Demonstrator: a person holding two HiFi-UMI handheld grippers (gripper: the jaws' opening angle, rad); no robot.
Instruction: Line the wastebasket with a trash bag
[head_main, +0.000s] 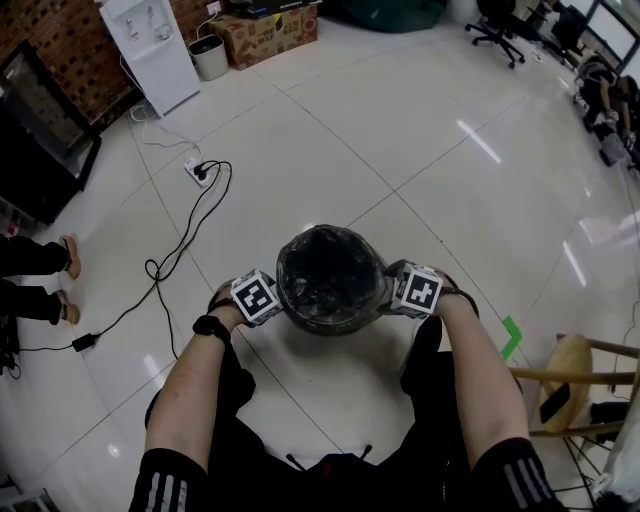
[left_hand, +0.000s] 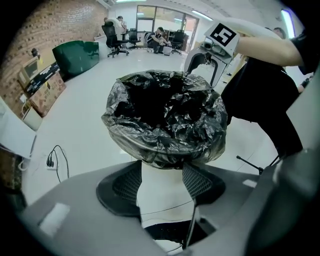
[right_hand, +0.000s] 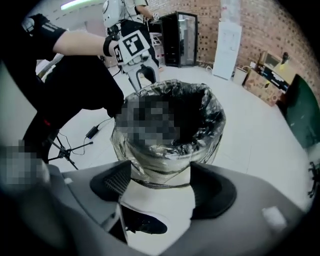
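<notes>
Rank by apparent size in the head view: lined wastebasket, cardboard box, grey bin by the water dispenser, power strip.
1. wastebasket, though it is nearest the camera, which inflates it
2. cardboard box
3. grey bin
4. power strip

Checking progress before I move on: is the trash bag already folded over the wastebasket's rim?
Yes, the left gripper view shows the black trash bag draped outward and down over the wastebasket rim along its near side.
</notes>
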